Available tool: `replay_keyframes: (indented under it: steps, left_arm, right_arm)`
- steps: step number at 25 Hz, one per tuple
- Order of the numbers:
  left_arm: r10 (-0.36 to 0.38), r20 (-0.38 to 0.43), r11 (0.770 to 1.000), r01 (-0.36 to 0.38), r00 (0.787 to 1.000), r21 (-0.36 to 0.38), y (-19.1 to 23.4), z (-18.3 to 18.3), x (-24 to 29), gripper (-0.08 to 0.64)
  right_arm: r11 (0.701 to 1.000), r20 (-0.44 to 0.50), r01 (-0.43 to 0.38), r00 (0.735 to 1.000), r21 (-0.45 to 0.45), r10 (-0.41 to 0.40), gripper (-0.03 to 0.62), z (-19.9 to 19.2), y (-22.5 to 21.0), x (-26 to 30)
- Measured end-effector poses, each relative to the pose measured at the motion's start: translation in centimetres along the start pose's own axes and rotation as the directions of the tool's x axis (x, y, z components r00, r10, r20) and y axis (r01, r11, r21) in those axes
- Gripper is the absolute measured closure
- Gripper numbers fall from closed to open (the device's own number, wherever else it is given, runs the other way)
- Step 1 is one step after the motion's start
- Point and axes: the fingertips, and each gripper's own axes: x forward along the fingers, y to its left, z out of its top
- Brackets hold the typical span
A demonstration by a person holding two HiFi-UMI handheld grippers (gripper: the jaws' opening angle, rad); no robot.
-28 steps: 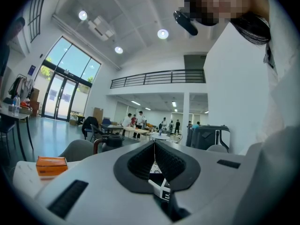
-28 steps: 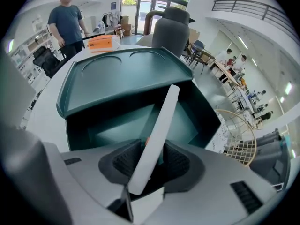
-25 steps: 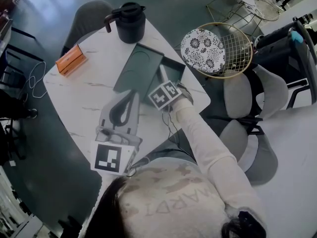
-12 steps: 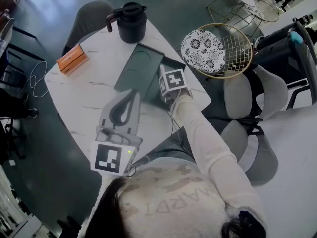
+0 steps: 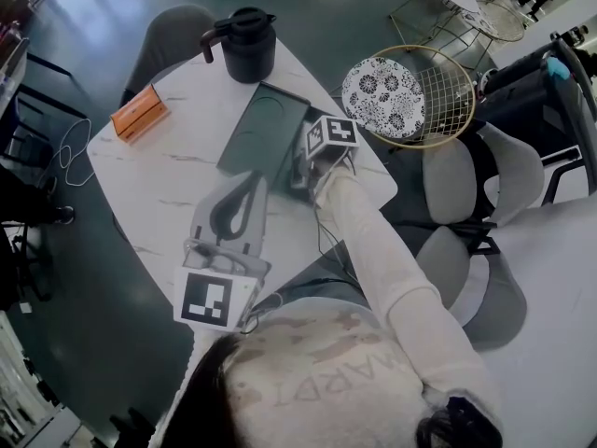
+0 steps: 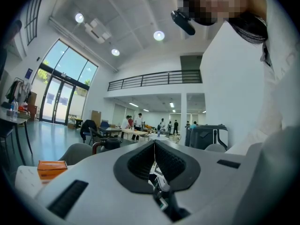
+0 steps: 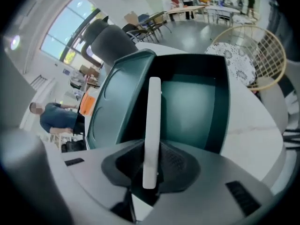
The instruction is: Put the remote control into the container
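A slim white remote control [image 7: 152, 121] stands between the pads of my right gripper [image 7: 152, 149], which is shut on it. These jaws have just been closing on the remote. The remote hangs tilted over the open dark green container [image 7: 222, 102], whose lid [image 7: 117, 107] lies flat to the left. In the head view my right gripper [image 5: 306, 164] is at the container's [image 5: 289, 171] near end, its marker cube above it. My left gripper [image 5: 250, 177] rests on the white table [image 5: 168, 185], shut with nothing in it, short of the lid [image 5: 261, 129]. In its own view my left gripper [image 6: 154, 146] shows its jaws meeting.
A black jug [image 5: 244, 40] stands at the table's far end and an orange box [image 5: 137, 112] near the left edge. A wire basket [image 5: 448, 91] holding a patterned plate [image 5: 382, 84] sits off the right edge. A grey chair [image 5: 466, 203] is at the right.
My right gripper has rolled and shifted up and to the right over the container's end, its jaws closed on the remote. The left gripper has stayed put.
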Motion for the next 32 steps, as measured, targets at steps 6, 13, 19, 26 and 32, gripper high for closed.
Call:
replay_keyframes:
  steps: [6, 13, 19, 26, 32]
  left_arm:
    - [0.006, -0.002, 1.0, -0.006, 1.0, 0.02, -0.1, -0.1, -0.4, 0.548]
    - [0.002, 0.002, 1.0, -0.002, 1.0, 0.025, -0.4, 0.2, -0.6, 0.548]
    - [-0.009, 0.013, 1.0, 0.009, 1.0, 0.018, -0.7, 0.3, -0.7, 0.548]
    - [-0.025, 0.015, 1.0, 0.025, 1.0, 0.018, -1.3, 0.3, -0.6, 0.548]
    - [-0.019, 0.012, 1.0, 0.018, 1.0, 0.025, -1.3, 0.4, -0.9, 0.548]
  right_arm:
    - [0.994, 0.091, -0.064, 0.994, 0.087, 0.057, 0.495, 0.7, 0.3, 0.2]
    - [0.991, 0.108, 0.038, 0.994, -0.13, -0.024, 0.482, 0.5, 0.6, -0.3]
    - [0.978, 0.046, 0.086, 0.996, -0.192, -0.079, 0.466, -0.5, -0.5, -1.0]
    - [0.971, 0.016, 0.158, 0.987, -0.179, -0.158, 0.557, -1.0, -1.9, -1.2]
    - [0.965, 0.021, 0.166, 0.986, -0.204, -0.165, 0.557, -1.3, -1.4, -0.6]
